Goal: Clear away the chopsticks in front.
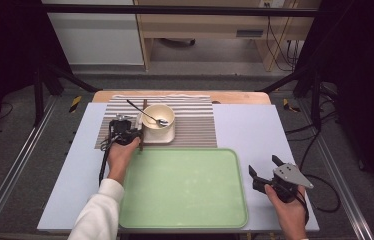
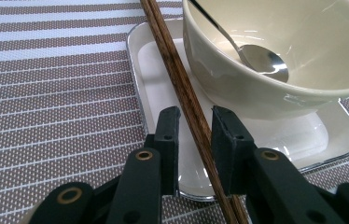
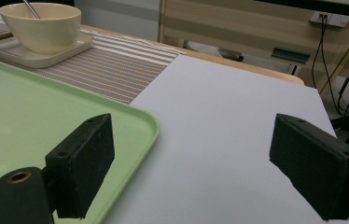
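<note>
Chopsticks: pair laid along the left edge of the square plate, clear of the bowl, so jaws can straddle them.
Left gripper: jaws narrowed around the chopsticks; pad contact cannot be confirmed.
Right gripper: jaws wide, holding nothing, parked off the green tray's right edge.
Spoon: resting inside the bowl.

A pair of dark brown wooden chopsticks lies side by side across the plate's rim beside the bowl.
</note>
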### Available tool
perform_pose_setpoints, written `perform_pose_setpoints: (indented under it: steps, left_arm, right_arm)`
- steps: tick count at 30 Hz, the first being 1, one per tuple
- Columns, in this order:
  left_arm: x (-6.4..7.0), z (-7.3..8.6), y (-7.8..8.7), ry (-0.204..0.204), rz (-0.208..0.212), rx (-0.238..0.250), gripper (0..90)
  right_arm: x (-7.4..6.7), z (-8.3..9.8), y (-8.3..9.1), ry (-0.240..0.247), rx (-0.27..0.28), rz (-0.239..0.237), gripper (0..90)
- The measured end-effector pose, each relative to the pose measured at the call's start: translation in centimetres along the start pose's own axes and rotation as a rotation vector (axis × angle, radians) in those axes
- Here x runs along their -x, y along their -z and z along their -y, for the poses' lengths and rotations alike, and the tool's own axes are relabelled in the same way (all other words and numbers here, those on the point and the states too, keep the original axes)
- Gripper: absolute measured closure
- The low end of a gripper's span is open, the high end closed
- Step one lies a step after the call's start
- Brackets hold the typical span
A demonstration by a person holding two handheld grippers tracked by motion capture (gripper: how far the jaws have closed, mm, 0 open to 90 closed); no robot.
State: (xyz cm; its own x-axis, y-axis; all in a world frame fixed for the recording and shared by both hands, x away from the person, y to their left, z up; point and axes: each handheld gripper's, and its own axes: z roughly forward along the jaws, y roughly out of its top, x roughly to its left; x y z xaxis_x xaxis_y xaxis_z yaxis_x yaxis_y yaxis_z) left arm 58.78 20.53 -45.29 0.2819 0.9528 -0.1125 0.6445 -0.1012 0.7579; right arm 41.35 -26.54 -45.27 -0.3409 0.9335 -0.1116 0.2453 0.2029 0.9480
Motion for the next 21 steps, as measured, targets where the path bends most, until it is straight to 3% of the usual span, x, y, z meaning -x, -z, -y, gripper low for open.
perform_pose_setpoints:
  steps: [6, 21]
  left_arm:
    - [0.23, 0.08, -0.27, -0.003, -0.007, -0.012, 73.9]
    - [0.22, 0.26, -0.89, 0.033, -0.03, -0.016, 76.7]
  right_arm:
    - [-0.02, -0.01, 0.01, -0.001, -0.004, -0.001, 14.0]
    - [-0.02, -0.03, 0.04, -0.005, -0.012, -0.005, 14.8]
